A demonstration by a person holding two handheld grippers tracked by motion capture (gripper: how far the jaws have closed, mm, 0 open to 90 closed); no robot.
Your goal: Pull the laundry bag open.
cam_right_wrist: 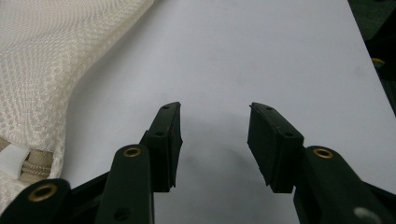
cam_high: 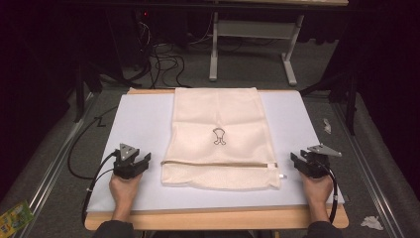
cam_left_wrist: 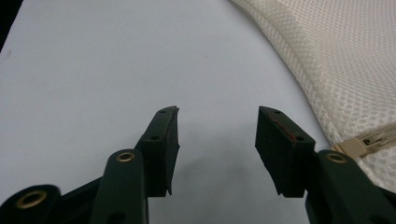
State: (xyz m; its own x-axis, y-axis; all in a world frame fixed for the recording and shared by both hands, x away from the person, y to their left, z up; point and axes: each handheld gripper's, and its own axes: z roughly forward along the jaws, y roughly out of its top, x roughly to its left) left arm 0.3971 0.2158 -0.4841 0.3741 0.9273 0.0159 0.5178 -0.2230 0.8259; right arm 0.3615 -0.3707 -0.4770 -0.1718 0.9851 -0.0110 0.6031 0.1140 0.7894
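Left hand-held gripper [cam_high: 140, 161] resting on the pale grey-white table [cam_high: 138, 124], jaws spread and empty, nothing between the pads. Just to its right, not touching: the cream mesh fabric laundry bag [cam_high: 218, 134], lying flat and smooth, long side running away from the person, a small dark printed figure [cam_high: 219, 136] at its middle. Across the near part of the bag, a beige zipper [cam_high: 218, 163] running from the edge nearest the left hand-held gripper to the edge nearest the right one, its white pull tab [cam_high: 282, 176] at the right-hand end. In the left gripper view, the zipper's end [cam_left_wrist: 369, 140] just right of the right jaw. Right hand-held gripper [cam_right_wrist: 214, 135] likewise released and empty, set on the table just right of the bag's corner [cam_right_wrist: 28, 158], clear of the mesh.

Judged from this: bag laid out, neither edge grasped, both tools parked at its near corners. Whatever handling of the bag is meant, whether folding, lifting or working the zipper, appears not yet begun. Left to do: closing in on the near corners and taking hold.
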